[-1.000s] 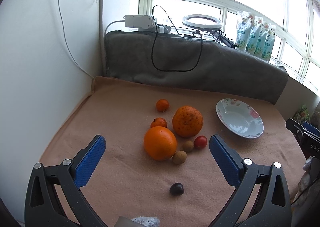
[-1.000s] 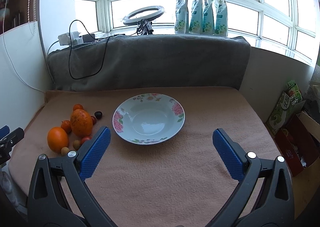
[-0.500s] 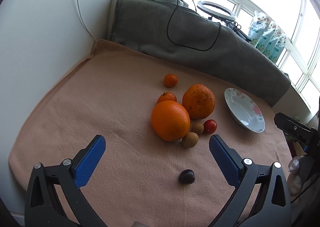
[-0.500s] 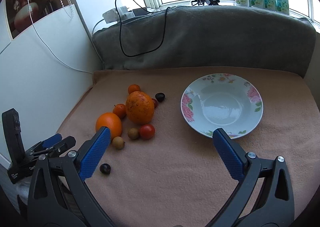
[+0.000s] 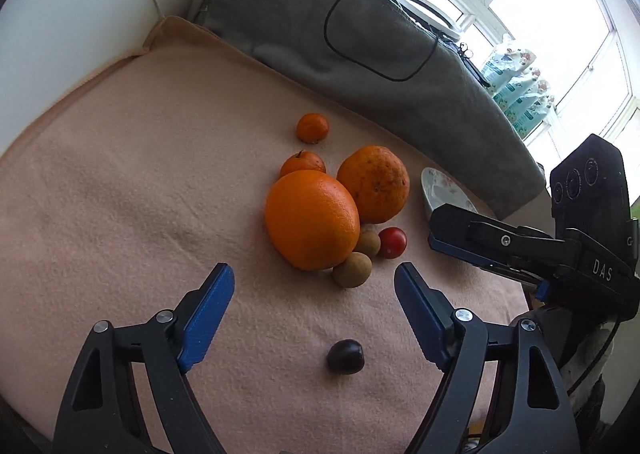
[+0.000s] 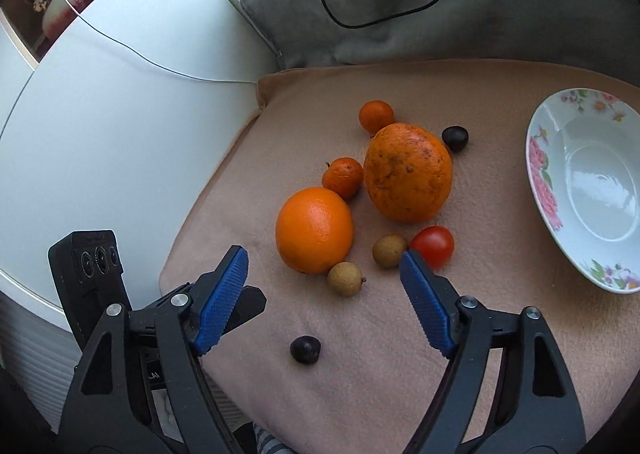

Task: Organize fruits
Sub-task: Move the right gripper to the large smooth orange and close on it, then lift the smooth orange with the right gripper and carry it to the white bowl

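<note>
On the peach cloth lies a cluster of fruit: a smooth orange [image 5: 312, 219] [image 6: 314, 230], a rough orange [image 5: 374, 183] [image 6: 408, 172], two mandarins [image 6: 343, 177], two longans [image 5: 352, 269] [image 6: 345, 278], a cherry tomato [image 5: 393, 242] [image 6: 434, 246] and a dark round fruit [image 5: 345, 356] [image 6: 305, 349]. My left gripper [image 5: 313, 274] hovers just short of the smooth orange, jaws closing, pads touching nothing. My right gripper [image 6: 322, 256] hangs over the longans from the other side, jaws also closing on nothing.
A flowered plate [image 6: 538, 149] [image 5: 438, 183] lies to the right of the fruit. A second dark fruit [image 6: 455, 138] sits behind the rough orange. A grey blanket [image 5: 360, 33] with a black cable lines the back, and a white wall [image 6: 120, 125] borders the left.
Both grippers dropped closer to the fruit and tilted down, and their jaws narrowed. The right one swung left from the plate to the fruit cluster.
</note>
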Available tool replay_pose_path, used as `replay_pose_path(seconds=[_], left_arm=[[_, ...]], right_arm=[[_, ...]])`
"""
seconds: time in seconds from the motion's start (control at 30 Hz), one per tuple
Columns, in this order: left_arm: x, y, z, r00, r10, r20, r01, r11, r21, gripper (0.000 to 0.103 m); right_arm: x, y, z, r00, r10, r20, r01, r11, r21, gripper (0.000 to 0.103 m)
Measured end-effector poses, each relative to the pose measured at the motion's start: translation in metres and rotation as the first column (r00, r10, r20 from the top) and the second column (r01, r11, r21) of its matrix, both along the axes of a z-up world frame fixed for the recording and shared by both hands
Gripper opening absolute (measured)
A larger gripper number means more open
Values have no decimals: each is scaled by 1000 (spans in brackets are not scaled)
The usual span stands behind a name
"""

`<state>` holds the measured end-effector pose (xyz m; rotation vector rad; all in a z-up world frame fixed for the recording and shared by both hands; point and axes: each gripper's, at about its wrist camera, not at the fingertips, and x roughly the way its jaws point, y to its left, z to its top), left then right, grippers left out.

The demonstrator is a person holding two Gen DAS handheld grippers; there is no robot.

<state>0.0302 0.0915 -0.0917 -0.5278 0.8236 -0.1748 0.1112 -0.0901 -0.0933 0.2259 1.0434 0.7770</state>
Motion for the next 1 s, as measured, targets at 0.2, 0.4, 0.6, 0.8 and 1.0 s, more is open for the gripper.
replay_pose_path(seconds=[0.2,0.4,0.6,0.8,1.0], left_arm=[[12,3,-10,1000,-21,-14,21,999,-43,75],[18,2,-17,999,-41,-23,40,997,-60,69],[25,4,-23,998,-55,-33,52,996,-71,66],[30,5,-25,998,-57,-36,54,996,-67,59],[33,3,-26,997,-70,-35,68,996,-59,56]], right_arm=[[11,17,-12,997,22,-78,-20,999,24,72],[21,32,-19,994,34,-101,-33,999,12,69],[31,40,-29,990,24,-137,-24,1000,2,68],[34,43,-33,988,26,-153,-26,1000,4,68],[32,45,-33,988,38,-151,-40,999,-10,63]])
